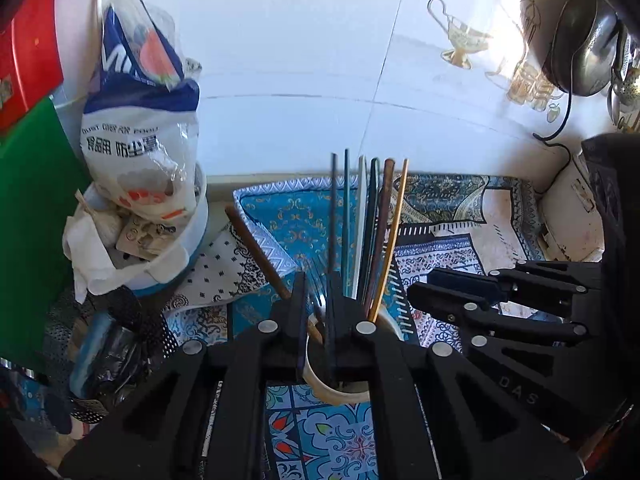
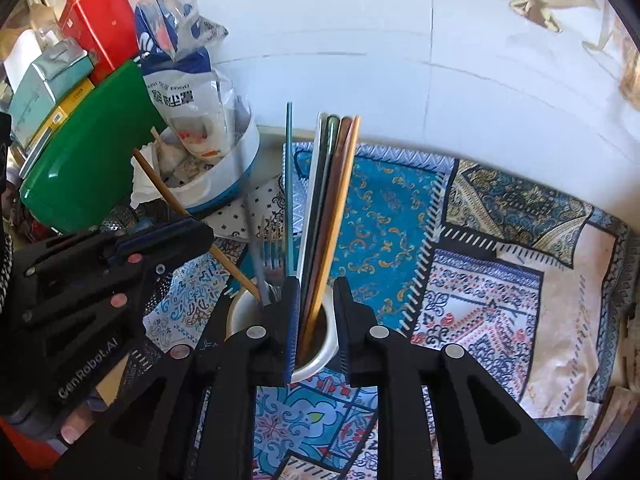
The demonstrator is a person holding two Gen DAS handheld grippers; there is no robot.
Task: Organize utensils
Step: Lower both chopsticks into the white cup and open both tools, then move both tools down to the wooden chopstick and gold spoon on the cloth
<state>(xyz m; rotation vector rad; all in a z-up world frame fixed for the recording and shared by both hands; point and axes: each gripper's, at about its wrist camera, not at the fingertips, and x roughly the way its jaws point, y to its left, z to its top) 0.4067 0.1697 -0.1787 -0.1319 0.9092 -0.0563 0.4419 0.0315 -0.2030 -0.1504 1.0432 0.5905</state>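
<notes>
Holding station over a white cup (image 2: 320, 344) of chopsticks (image 2: 332, 200) and a fork (image 2: 268, 256), both tools point forward and down. Left gripper (image 1: 316, 320): narrow gap, a dark chopstick (image 1: 332, 216) standing between its fingers; whether it is clamped cannot be told. Right gripper (image 2: 318, 328): moderate gap, straddling the bundle just ahead, touching nothing visibly. Likely risks: closing or lifting off-axis could tip the cup on the patterned cloth (image 2: 480, 280); the leaning brown chopstick (image 1: 256, 252) to the left tool's left may be knocked out.
</notes>
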